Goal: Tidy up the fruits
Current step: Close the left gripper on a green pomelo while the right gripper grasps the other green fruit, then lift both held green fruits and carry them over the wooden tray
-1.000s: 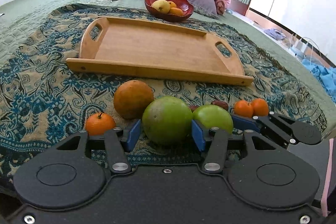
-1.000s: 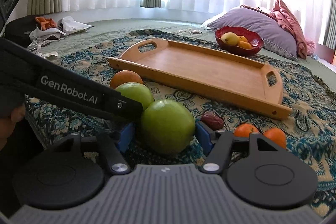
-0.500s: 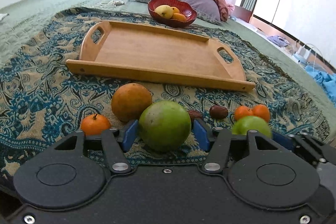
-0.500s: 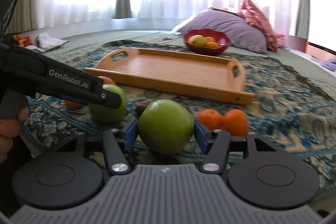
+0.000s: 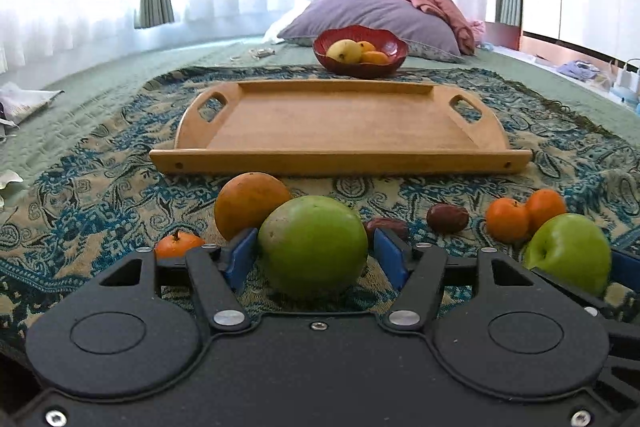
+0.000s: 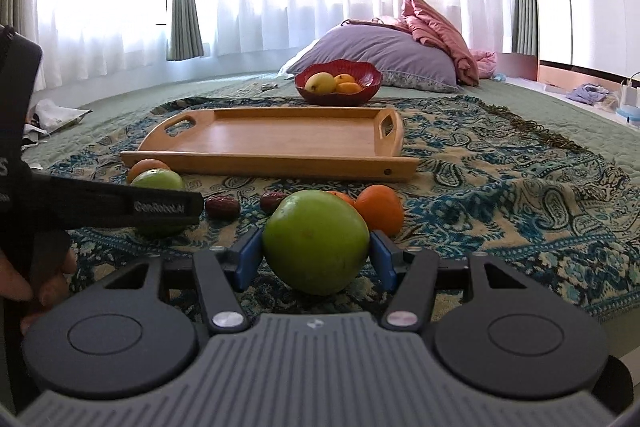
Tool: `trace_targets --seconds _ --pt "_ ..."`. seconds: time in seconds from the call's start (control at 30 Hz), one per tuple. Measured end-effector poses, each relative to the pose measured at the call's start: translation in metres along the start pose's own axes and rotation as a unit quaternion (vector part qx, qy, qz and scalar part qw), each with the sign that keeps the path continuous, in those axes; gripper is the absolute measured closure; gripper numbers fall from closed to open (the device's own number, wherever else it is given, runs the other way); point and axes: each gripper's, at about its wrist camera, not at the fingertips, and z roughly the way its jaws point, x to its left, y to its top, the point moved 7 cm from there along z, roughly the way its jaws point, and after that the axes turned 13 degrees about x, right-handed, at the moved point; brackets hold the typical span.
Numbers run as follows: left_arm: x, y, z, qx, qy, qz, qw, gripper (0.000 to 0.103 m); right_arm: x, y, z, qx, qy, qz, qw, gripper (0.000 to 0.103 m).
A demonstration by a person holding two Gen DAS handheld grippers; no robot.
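L gripper [image 5: 314,257] brackets a green fruit [image 5: 313,245] on the blanket [image 5: 80,195], jaws spread, pads not quite touching. R gripper [image 6: 316,255] is clamped on a green apple [image 6: 316,241]. Tray [image 5: 340,163] at 12 o'clock of both.

Left claw [image 5: 312,259]: held low and level, pointing forward. 2 blue pads [image 5: 239,259] flank a green fruit [image 5: 314,245]; left pad touches or nearly touches its side, right pad shows a slight gap, so a firm grip cannot be confirmed.

Right claw [image 6: 316,257]: also low and level, forward-facing. Both blue pads [image 6: 249,258] press against the sides of a green apple [image 6: 316,247], jaws closed onto it.

Right wrist view: left claw's dark body enters from the left edge, extending rightward. Bare fingers of the left hand [image 6: 36,279] wrap its handle at lower left.
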Motion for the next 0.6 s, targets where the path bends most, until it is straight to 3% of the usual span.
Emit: trace_targets --seconds 0.27,0.4,0.6 --pt "0.002 -0.004 0.001 -0.032 0.014 0.001 0.9994 0.046 -0.003 0.000 0.003 -0.007 0.005 0.021 1.000 0.042" --pt "0.000 -0.008 0.008 -0.022 0.026 0.007 0.9994 0.045 -0.004 0.000 0.004 -0.010 0.007 0.028 1.000 0.042" --pt "0.004 -0.009 0.013 -0.016 0.013 -0.013 0.9997 0.047 -0.007 0.000 0.006 -0.012 0.008 0.041 0.999 0.042"
